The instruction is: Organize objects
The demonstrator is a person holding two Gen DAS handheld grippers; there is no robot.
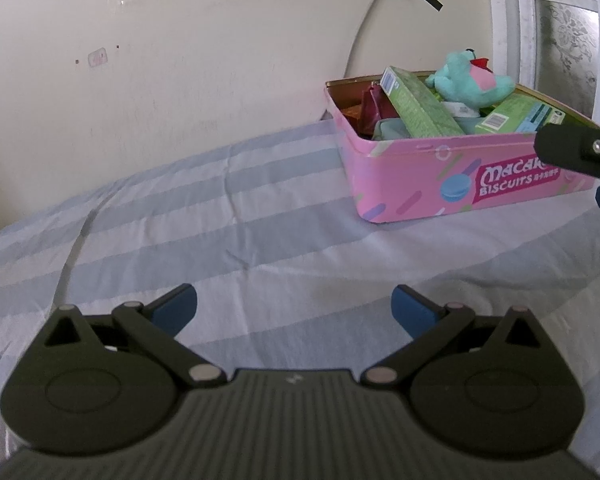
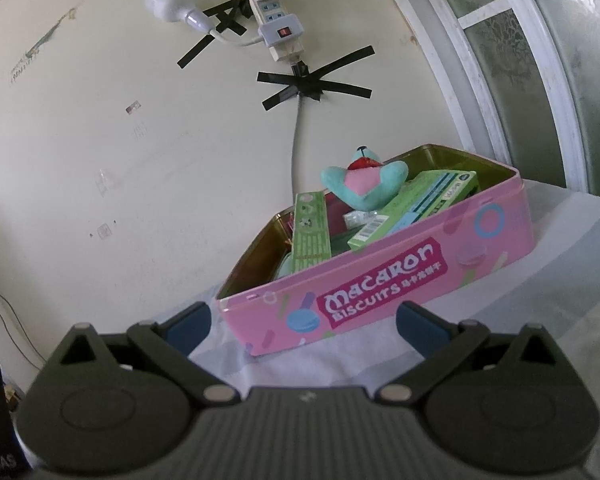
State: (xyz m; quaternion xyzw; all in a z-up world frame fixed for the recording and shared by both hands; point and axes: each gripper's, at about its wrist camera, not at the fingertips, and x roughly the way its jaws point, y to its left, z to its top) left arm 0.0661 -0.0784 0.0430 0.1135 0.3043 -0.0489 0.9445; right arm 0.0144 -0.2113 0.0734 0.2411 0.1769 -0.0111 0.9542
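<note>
A pink Macaron Biscuits tin [image 1: 412, 178] stands open on a striped bedsheet [image 1: 260, 216] by the wall. It holds a teal plush toy [image 1: 466, 78], green boxes [image 1: 420, 106] and a dark red packet [image 1: 374, 106]. My left gripper [image 1: 294, 310] is open and empty, low over the sheet, left of and in front of the tin. My right gripper [image 2: 302, 328] is open and empty, just in front of the tin [image 2: 452, 240]; the plush [image 2: 364, 184] and green boxes [image 2: 310, 230] show inside. A right gripper fingertip [image 1: 572, 148] shows at the left view's right edge.
A cream wall [image 1: 160, 60] rises behind the bed. A power strip [image 2: 276, 20] with plugs is taped to it, with a cable [image 2: 296, 136] running down behind the tin. A white-framed frosted window [image 2: 540, 80] stands to the right.
</note>
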